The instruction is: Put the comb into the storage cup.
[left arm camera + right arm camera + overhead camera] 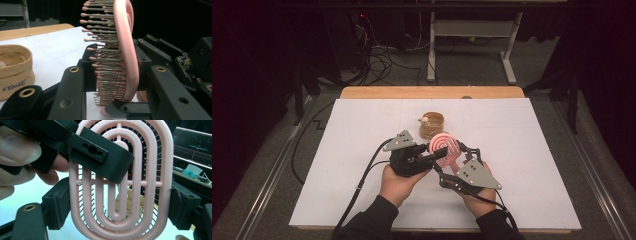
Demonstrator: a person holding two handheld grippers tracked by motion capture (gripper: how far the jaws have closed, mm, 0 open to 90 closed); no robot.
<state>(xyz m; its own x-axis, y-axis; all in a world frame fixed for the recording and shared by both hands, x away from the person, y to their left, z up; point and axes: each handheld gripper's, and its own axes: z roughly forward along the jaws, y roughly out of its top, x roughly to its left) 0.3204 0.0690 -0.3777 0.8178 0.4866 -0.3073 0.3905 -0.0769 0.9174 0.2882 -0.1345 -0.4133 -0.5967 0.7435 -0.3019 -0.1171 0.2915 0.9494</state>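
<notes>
White sheeting covers the wooden table (362, 200), with a dark floor and trailing cables beyond. Near the table's middle, both hands hold a pink oval plastic hairbrush (445, 146) with concentric ribs and metal bristles, raised on edge above the surface. Right gripper (117, 205), black with padded jaws, stands wide and presses the brush's two long edges. Left gripper (113, 82), also black, has closed across the brush's thickness, one jaw on the bristle side, one on the back. Behind the brush stands a small round tan fabric basket (432, 124).
</notes>
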